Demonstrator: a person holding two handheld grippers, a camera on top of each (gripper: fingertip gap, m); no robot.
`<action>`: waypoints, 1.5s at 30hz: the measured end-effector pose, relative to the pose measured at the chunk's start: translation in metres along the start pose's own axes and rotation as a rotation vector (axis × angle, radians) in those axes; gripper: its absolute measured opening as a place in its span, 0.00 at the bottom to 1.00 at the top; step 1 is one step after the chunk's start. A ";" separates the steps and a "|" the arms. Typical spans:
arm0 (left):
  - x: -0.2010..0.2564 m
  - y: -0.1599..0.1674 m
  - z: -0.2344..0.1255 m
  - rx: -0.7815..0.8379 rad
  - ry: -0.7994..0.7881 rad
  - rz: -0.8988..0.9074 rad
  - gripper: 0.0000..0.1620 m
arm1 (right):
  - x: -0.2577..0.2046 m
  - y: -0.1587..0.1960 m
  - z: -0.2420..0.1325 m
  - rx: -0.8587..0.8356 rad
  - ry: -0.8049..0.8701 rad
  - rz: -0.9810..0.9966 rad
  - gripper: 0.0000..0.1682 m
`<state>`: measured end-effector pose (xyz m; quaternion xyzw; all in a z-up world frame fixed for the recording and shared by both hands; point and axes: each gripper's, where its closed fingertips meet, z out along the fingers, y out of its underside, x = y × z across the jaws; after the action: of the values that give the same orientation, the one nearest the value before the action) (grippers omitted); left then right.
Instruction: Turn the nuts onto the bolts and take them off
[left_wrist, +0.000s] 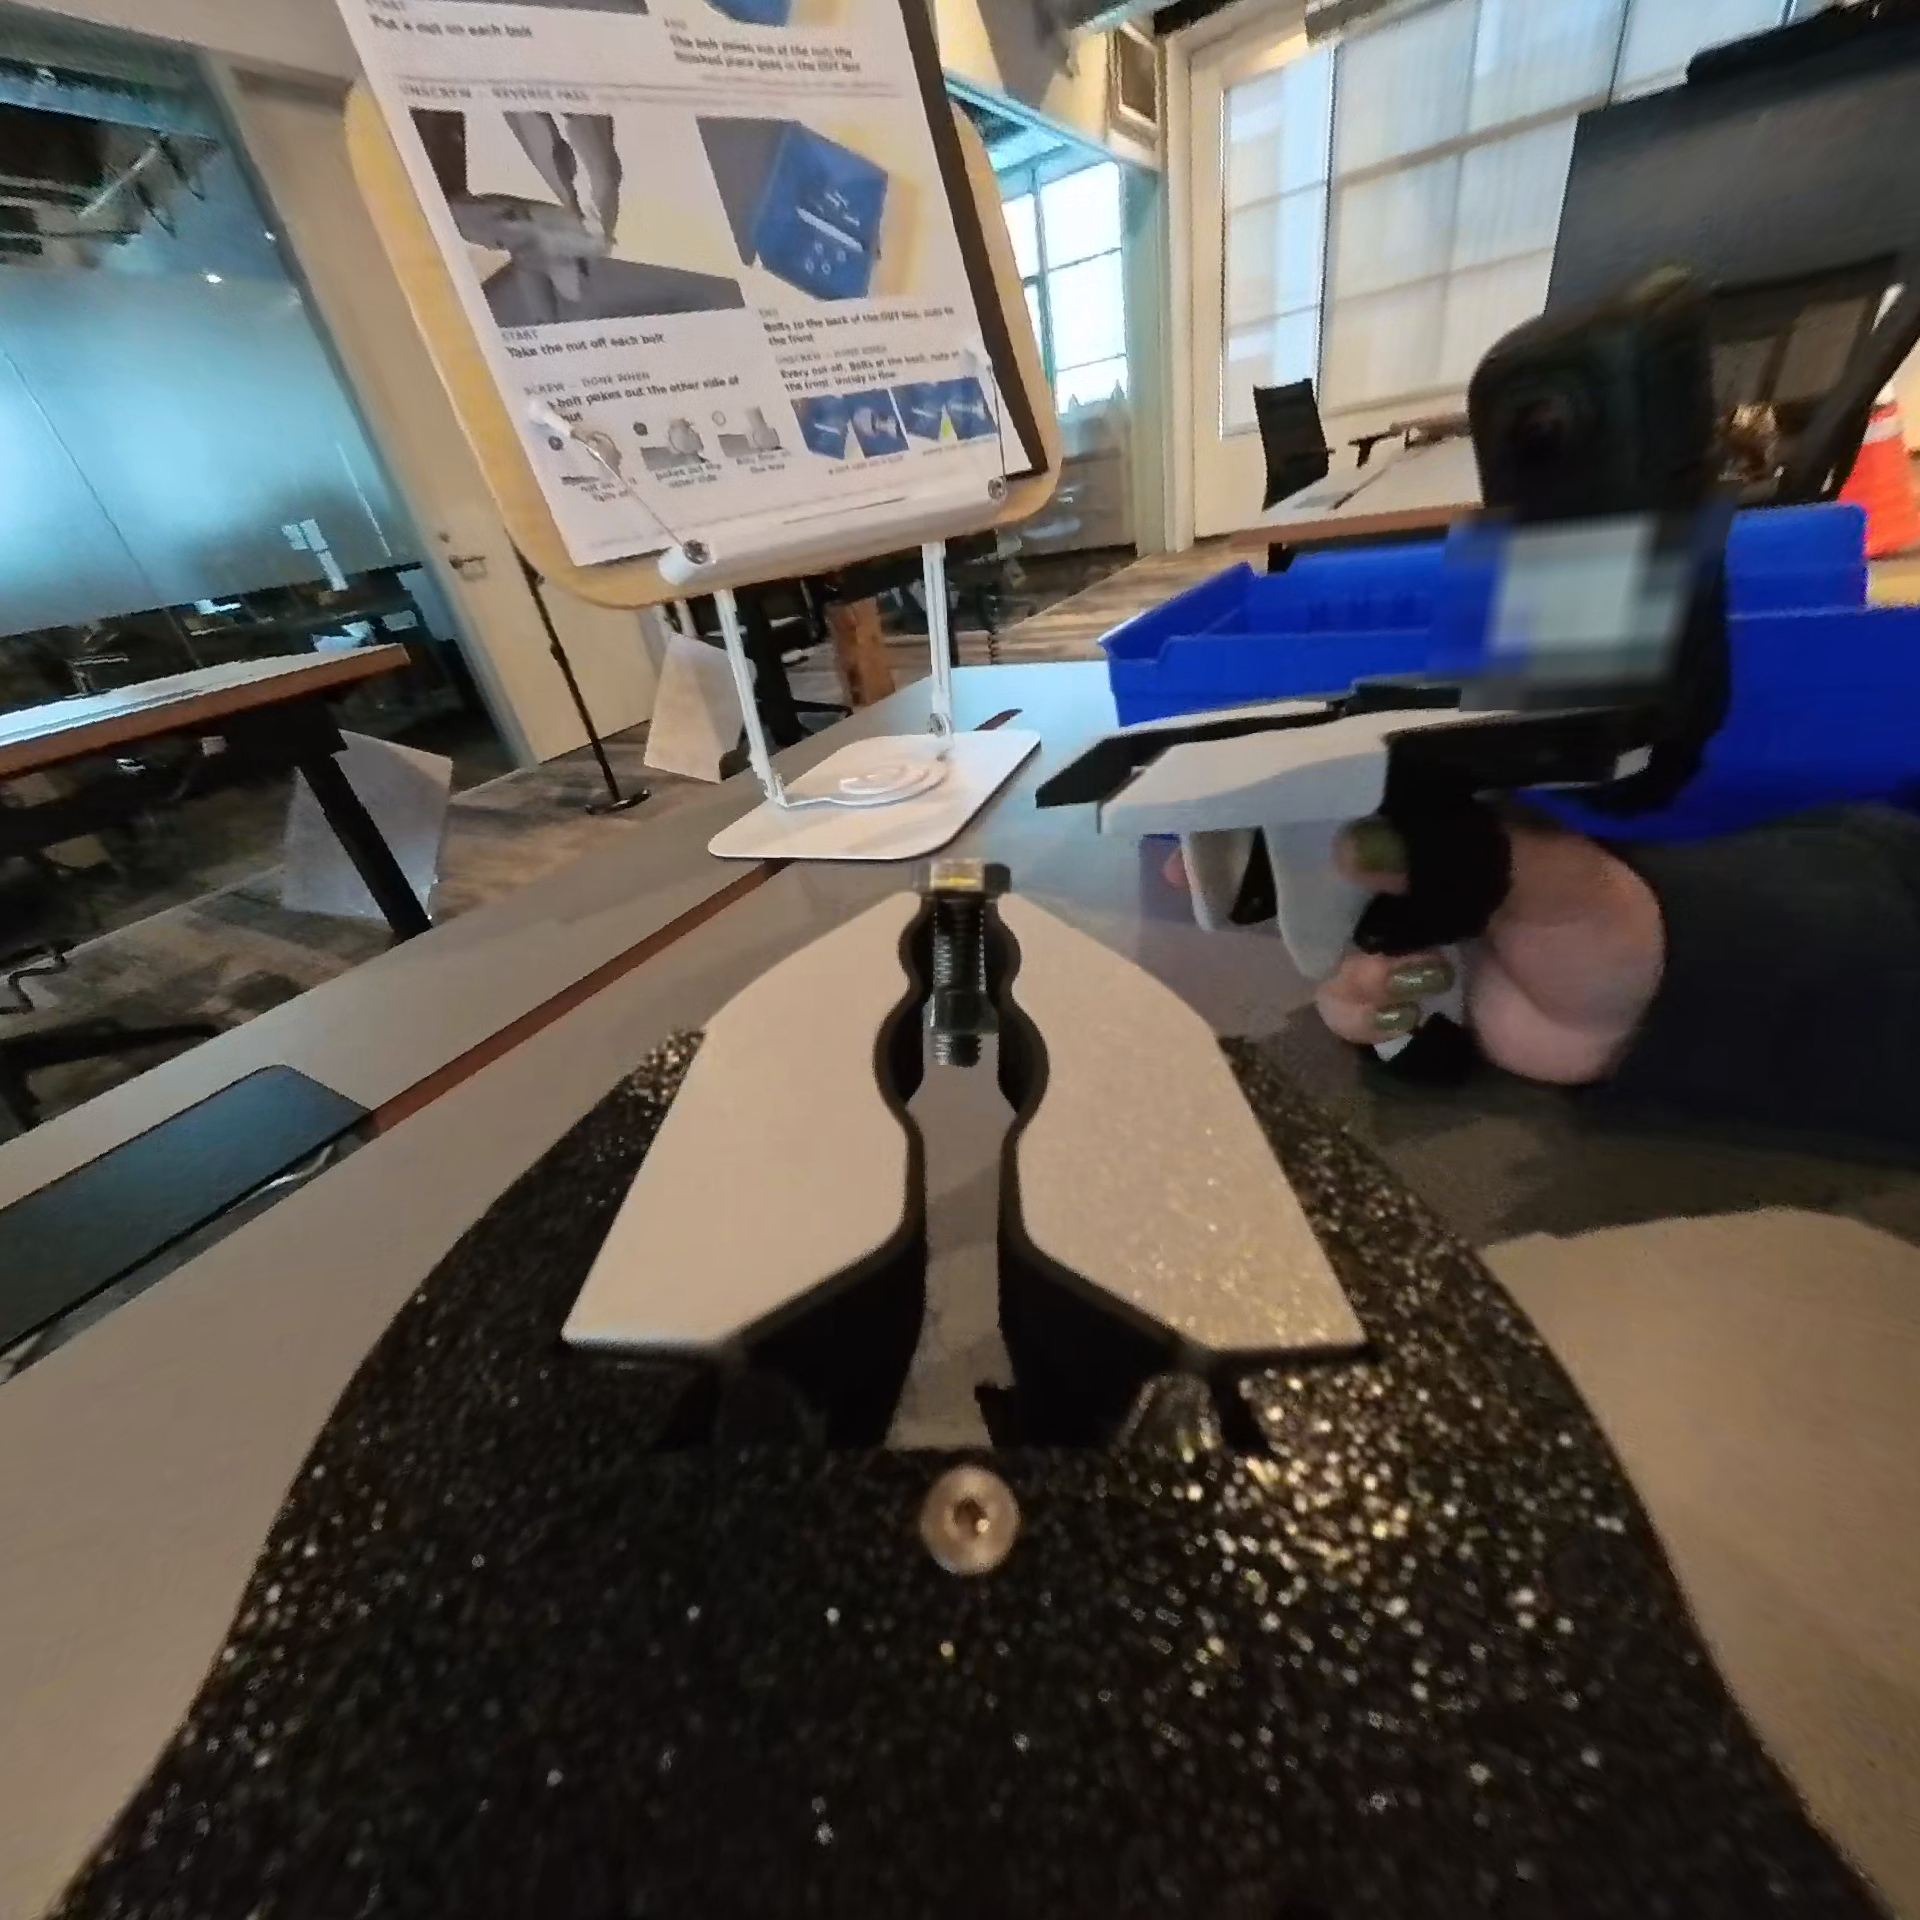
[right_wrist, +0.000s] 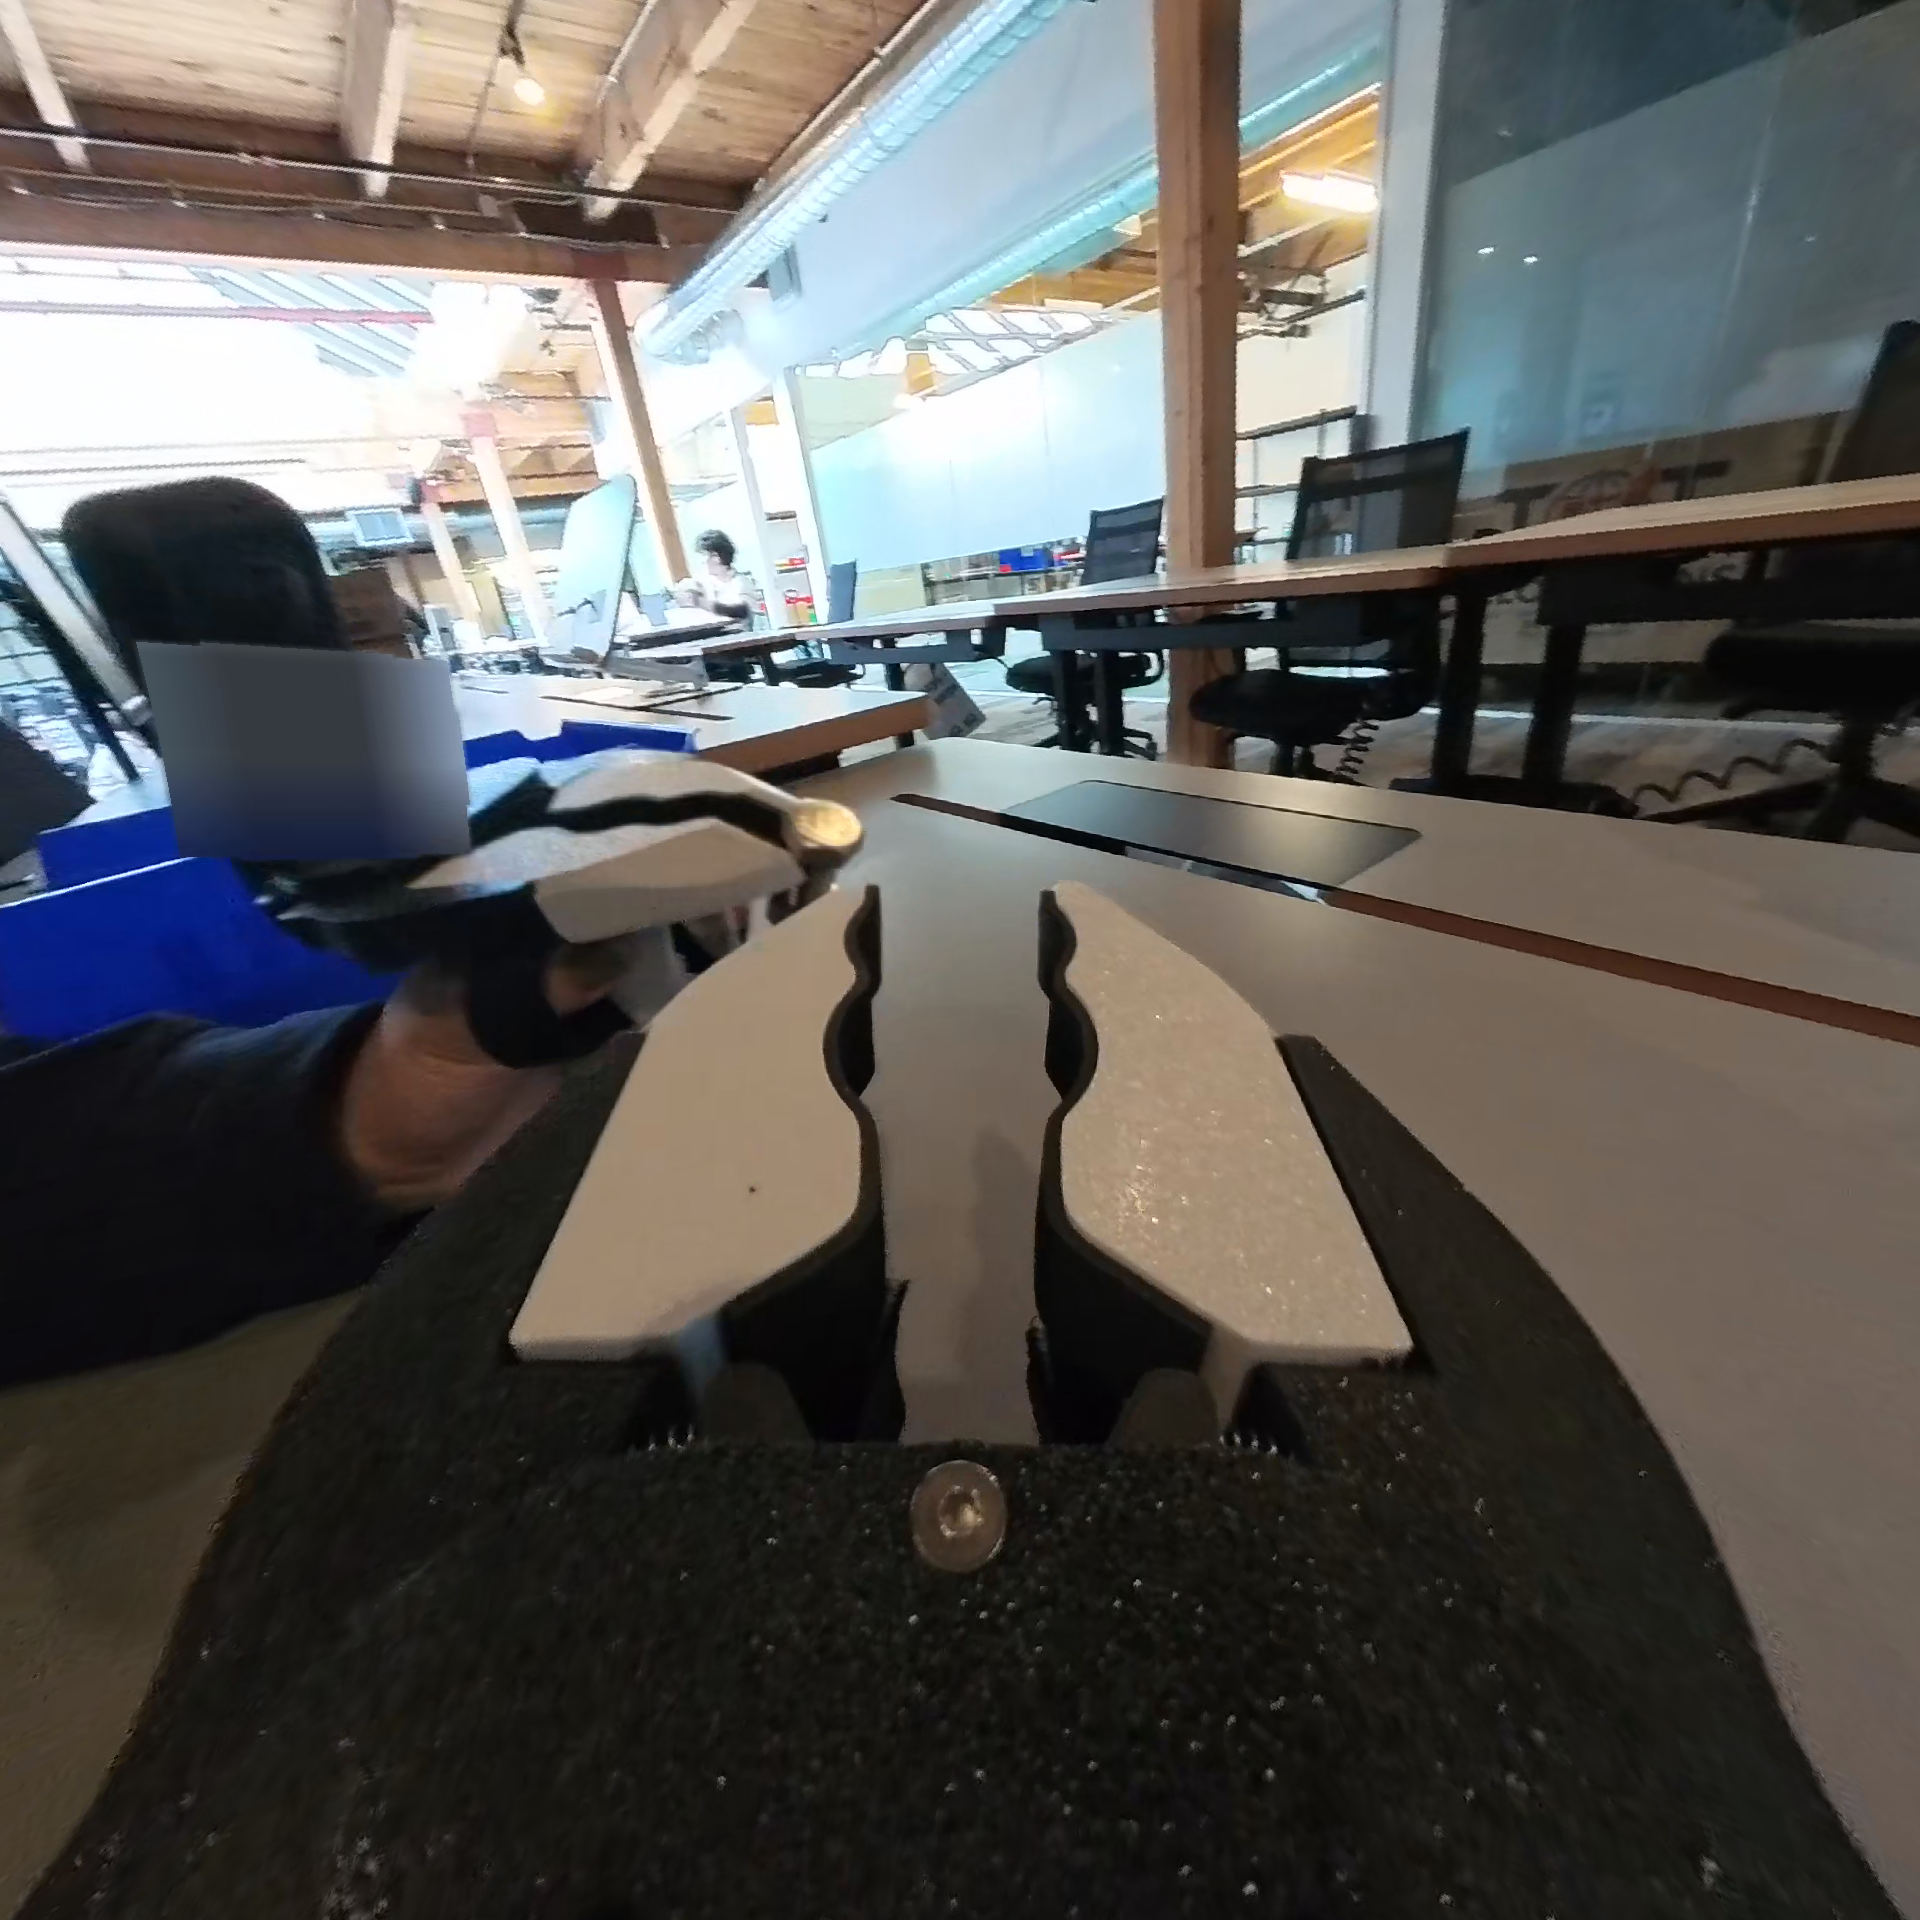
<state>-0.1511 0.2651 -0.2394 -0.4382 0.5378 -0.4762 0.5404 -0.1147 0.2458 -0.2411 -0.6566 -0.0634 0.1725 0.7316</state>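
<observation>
My left gripper (left_wrist: 956, 920) is shut on a dark threaded bolt (left_wrist: 954, 951) held lengthwise between the fingers. Its hex head pokes out past the fingertips. A dark nut (left_wrist: 956, 1013) sits on the thread near the bolt's inner end. In the right wrist view the left gripper (right_wrist: 800, 842) comes in from the left with the bolt head (right_wrist: 828, 829) at its tip. My right gripper (right_wrist: 958, 902) is open and empty, just right of that bolt head. It shows at the right in the left wrist view (left_wrist: 1091, 774), held by a hand.
A blue bin (left_wrist: 1299, 623) stands on the grey table (left_wrist: 1610, 1351) behind the right gripper and also shows in the right wrist view (right_wrist: 125, 935). An instruction board (left_wrist: 675, 260) on a white stand (left_wrist: 883, 800) is straight ahead. A dark panel (right_wrist: 1205, 821) is set into the table. My right fingertips sit around 5 cm from my left ones.
</observation>
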 end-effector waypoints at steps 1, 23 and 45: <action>0.002 0.001 0.001 -0.005 0.013 0.006 0.05 | -0.004 -0.001 0.000 0.006 -0.027 0.005 0.18; 0.040 0.025 0.011 -0.161 0.111 0.365 0.05 | -0.028 0.025 0.004 -0.226 -0.269 0.323 0.14; 0.040 0.043 0.015 -0.271 0.140 0.300 0.23 | -0.017 0.027 -0.004 -0.270 -0.293 0.421 0.10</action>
<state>-0.1353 0.2326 -0.2882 -0.3878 0.6922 -0.3432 0.5026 -0.1339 0.2385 -0.2658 -0.7147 -0.0530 0.4038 0.5686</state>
